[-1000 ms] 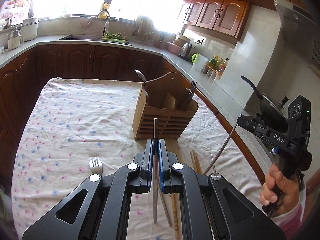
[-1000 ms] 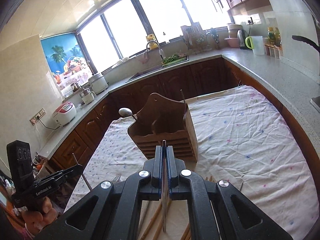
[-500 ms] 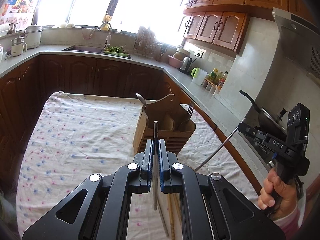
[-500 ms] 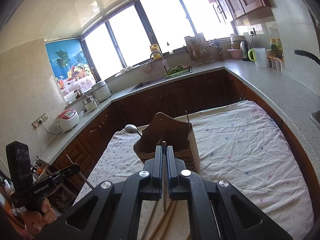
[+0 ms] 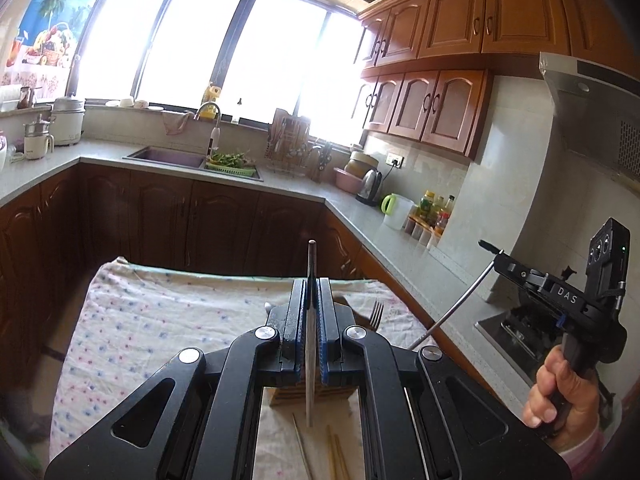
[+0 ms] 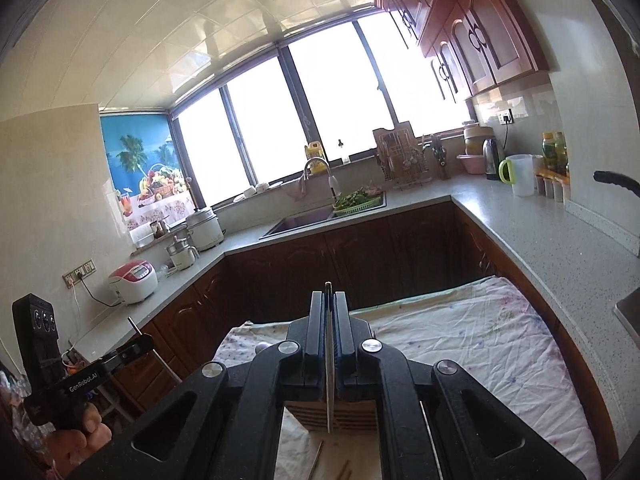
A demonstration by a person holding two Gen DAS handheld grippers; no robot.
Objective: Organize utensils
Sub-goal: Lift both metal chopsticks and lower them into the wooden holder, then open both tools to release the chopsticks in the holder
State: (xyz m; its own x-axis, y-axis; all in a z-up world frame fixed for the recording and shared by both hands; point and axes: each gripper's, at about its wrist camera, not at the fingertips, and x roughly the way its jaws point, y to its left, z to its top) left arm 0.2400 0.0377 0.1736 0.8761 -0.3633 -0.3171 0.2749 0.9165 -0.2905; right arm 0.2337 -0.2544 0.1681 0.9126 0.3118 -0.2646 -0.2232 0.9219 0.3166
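Utensils: metal chopstick (image 5: 311, 332) clamped in left gripper (image 5: 311, 280), jaws fully closed on it | second metal chopstick (image 6: 329, 356) pinched in right gripper (image 6: 329, 294), jaws likewise closed | both sat above wooden utensil holder (image 6: 332, 416) | fork (image 5: 375, 314) stood in holder | wooden chopsticks (image 5: 336, 456) lay on tablecloth (image 5: 160, 312) before holder.

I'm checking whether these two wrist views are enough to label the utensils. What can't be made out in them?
- Left wrist view: the wooden holder is almost wholly behind the left tool; its compartments are hidden.
- Right wrist view: the holder is likewise blocked by the right tool.
- Both views: each tool is shut on a thin metal utensil, seen edge-on; type unclear.
- Left wrist view: the chopsticks run off the bottom edge.
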